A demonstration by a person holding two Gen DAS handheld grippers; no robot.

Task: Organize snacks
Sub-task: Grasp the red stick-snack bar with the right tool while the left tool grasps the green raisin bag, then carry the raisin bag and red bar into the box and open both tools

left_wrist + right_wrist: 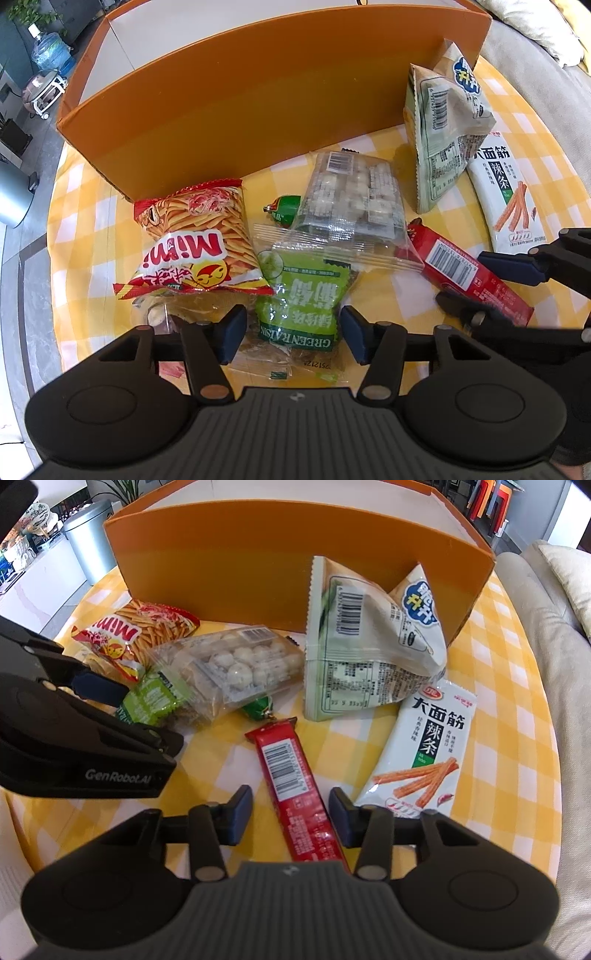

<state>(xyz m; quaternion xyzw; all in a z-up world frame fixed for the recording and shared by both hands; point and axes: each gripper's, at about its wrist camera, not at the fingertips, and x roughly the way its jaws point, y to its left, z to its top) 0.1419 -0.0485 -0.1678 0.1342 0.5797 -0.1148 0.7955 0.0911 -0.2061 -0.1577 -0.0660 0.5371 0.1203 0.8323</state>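
- Orange box point(236, 110) at back of yellow-checked tablecloth point(517, 709), snacks in front.
- Left gripper point(293, 334) part open, straddling green raisin pack point(301, 295); pads not touching it.
- Right gripper point(290, 814) part open, straddling red bar point(295, 786); gaps both sides.
- Mimi bag point(192, 243), clear tray pack point(351, 195), white strip pack point(424, 749) nearby.

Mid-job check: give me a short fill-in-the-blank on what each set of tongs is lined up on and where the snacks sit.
1. The left tongs straddle the green ____ packet.
2. The right tongs straddle a long ____ bar wrapper.
3. The box behind the snacks is ____.
4. The Mimi bag lies on a yellow-and-white ____ cloth.

Missing words: raisin; red; orange; checked
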